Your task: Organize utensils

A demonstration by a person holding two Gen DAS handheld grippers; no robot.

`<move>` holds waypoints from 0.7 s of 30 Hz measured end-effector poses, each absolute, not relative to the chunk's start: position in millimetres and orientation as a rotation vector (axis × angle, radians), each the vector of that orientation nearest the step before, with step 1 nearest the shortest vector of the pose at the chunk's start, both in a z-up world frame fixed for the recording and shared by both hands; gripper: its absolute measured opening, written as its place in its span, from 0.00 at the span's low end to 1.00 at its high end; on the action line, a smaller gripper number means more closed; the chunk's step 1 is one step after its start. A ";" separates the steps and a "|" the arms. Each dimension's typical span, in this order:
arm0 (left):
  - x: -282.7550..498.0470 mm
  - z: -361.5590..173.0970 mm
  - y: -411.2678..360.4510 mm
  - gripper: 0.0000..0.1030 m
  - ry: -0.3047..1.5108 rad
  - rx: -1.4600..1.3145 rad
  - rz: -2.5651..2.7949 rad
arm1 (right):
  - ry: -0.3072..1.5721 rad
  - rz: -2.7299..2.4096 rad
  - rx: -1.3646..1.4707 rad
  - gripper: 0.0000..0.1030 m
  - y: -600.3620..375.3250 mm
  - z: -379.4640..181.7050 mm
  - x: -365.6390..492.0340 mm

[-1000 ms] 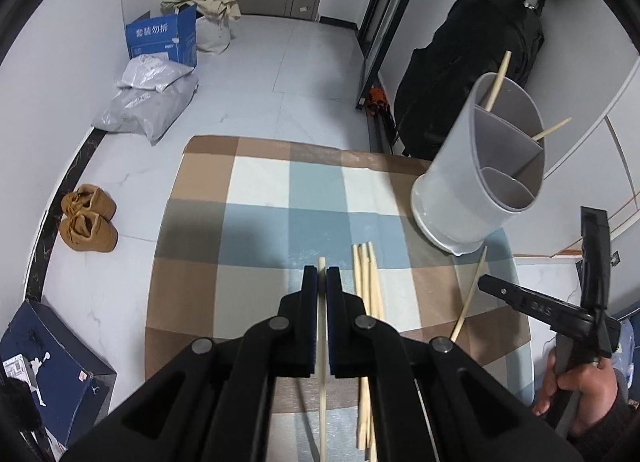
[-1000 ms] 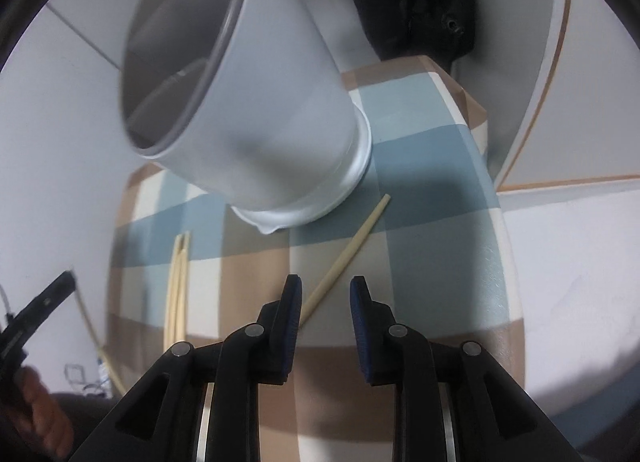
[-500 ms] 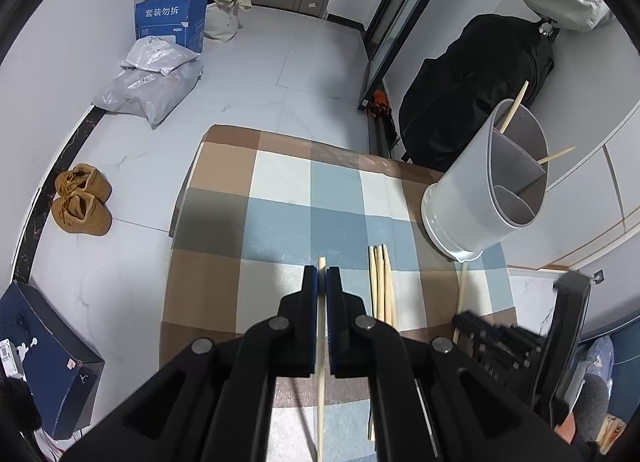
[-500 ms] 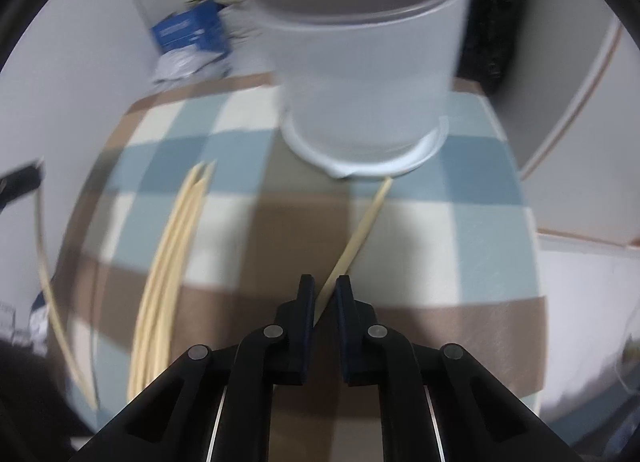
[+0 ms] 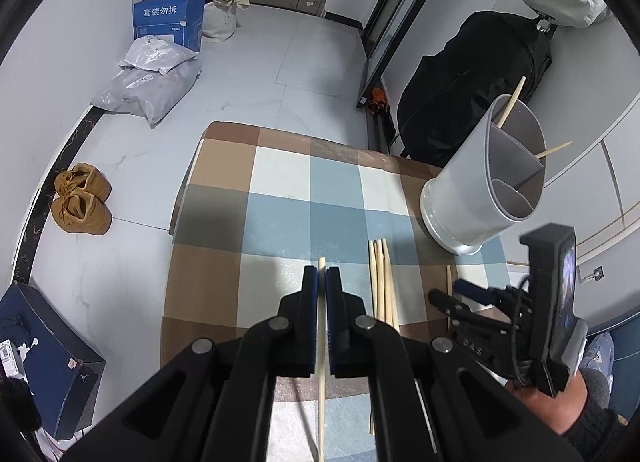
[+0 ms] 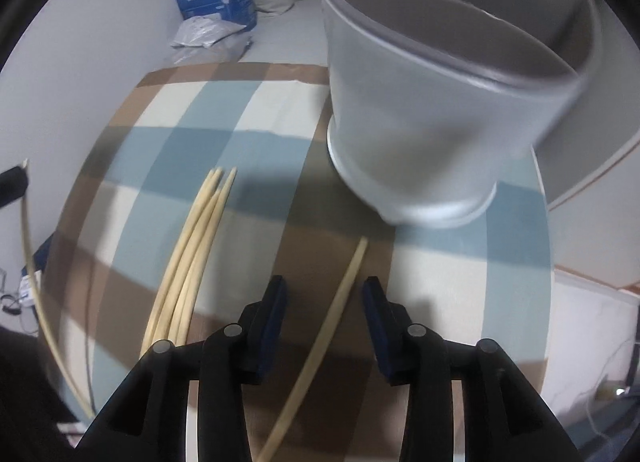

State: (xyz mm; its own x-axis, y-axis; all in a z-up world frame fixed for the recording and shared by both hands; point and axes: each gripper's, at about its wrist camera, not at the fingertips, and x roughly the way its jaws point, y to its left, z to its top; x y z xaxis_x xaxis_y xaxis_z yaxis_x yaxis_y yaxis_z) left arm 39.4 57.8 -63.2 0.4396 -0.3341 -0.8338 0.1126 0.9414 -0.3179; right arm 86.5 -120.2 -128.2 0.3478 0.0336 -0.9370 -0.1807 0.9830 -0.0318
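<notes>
- Left wrist view: the left gripper (image 5: 322, 282) is clamped on one pale wooden chopstick (image 5: 321, 346), whose blunt tip shows just past the pads and whose shaft runs back between the arms.
- A bundle of chopsticks (image 5: 382, 282) lies flat on the checked cloth (image 5: 280, 206), just right of the clamped one and apart from it.
- The grey divided holder (image 5: 480, 190) stands near the cloth's right edge; two sticks lean out of its far compartment.
- The cloth's left half is bare; floor lies beyond its left and far edges.
- Right wrist view: the right gripper (image 6: 325, 304) has just been opening; its jaws stand apart, with a single chopstick (image 6: 340, 302) lying on the cloth between them, touching neither pad.
- That stick's tip lies just short of the holder's base; the bundle lies to its left.
</notes>
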 end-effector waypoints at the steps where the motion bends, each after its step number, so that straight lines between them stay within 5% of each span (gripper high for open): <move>1: 40.0 -63.6 58.6 0.00 1.084 -0.228 -0.280 | 1.202 0.133 -0.150 0.35 -117.7 -128.7 87.7; 3: 40.4 -64.0 59.9 0.00 1.086 -0.229 -0.278 | 1.193 0.144 -0.138 0.08 -115.8 -127.6 86.8; 11: 35.3 -59.3 53.1 0.00 1.085 -0.205 -0.309 | 1.090 0.208 -0.038 0.05 -143.1 -92.8 58.9; 21: 20.0 -23.7 20.3 0.00 1.002 -0.114 -0.377 | 0.736 0.371 0.079 0.04 -164.0 -18.0 3.0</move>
State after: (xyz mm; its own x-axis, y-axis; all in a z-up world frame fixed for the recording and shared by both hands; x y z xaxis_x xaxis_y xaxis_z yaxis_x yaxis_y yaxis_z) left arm 20.0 20.3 -23.7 0.4802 -0.3597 -0.8000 0.2562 0.9298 -0.2642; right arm 3.0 -164.0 -18.0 0.6797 0.3572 -0.6407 -0.3025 0.9322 0.1987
